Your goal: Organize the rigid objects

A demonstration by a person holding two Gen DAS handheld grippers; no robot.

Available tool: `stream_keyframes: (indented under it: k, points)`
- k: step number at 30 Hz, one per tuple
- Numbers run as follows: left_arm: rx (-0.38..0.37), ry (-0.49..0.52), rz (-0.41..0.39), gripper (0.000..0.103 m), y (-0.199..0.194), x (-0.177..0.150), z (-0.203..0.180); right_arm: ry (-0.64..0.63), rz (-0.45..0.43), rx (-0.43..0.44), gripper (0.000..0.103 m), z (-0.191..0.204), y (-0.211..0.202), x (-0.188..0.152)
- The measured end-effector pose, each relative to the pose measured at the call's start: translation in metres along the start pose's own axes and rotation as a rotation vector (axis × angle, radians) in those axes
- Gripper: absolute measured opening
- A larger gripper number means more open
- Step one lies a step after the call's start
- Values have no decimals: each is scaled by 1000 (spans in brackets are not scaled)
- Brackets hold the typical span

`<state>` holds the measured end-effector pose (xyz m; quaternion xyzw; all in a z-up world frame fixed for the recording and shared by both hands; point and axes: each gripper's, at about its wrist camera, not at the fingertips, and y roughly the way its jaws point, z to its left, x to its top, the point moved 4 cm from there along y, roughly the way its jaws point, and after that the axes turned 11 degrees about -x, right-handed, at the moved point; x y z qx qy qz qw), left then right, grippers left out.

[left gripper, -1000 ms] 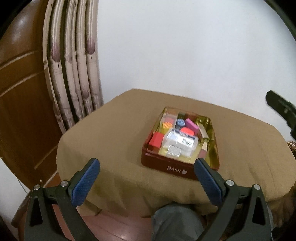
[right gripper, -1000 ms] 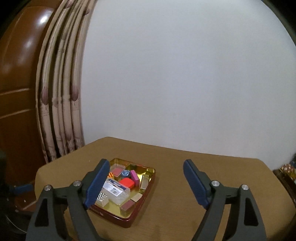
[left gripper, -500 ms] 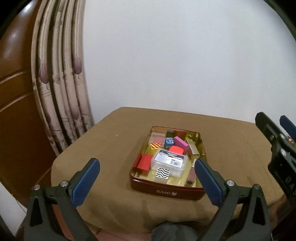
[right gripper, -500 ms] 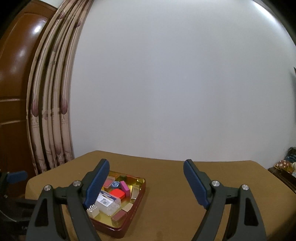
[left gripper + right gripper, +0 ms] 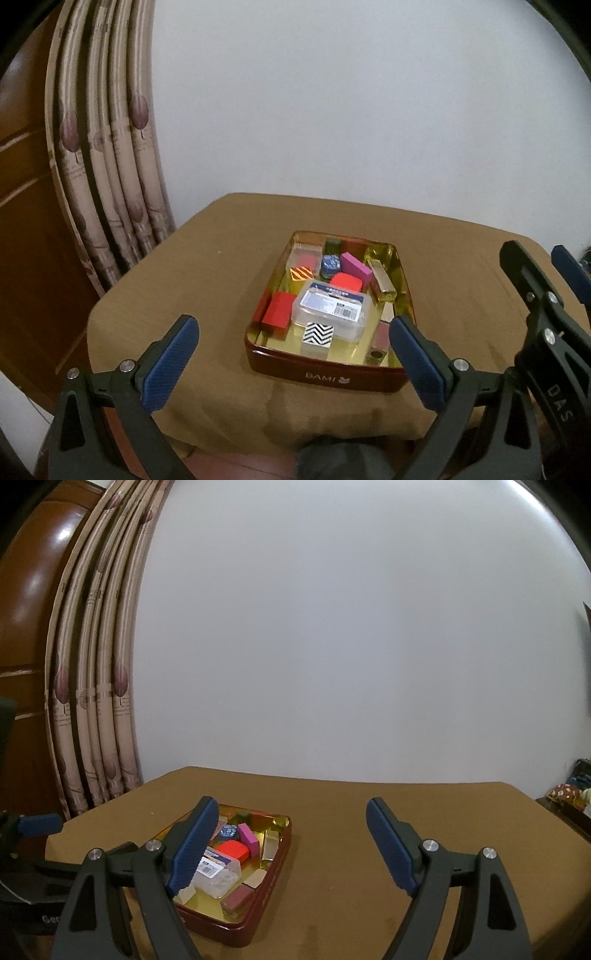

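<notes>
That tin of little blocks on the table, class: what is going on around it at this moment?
A person holds a two-finger gripper in each hand. The left gripper and the right gripper are both open and empty, hovering short of the red tin on the brown-clothed table. The tin holds a clear plastic box, a red block, a pink block and a zigzag-patterned cube, among other pieces. Nothing is gripped yet.
</notes>
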<state>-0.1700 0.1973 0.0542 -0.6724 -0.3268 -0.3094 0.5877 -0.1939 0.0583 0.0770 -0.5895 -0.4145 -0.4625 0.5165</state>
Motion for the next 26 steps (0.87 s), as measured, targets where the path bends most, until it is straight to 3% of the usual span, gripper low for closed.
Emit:
stream_keyframes:
  k: [5, 12, 26]
  points:
    - [9, -22, 7, 102, 6, -4, 8, -2, 19, -5, 85, 3, 6, -6]
    - [17, -48, -42, 102, 4, -7, 17, -1, 50, -19, 85, 5, 14, -12]
    - [37, -30, -58, 102, 1, -9, 14, -7, 124, -23, 85, 9, 33, -23]
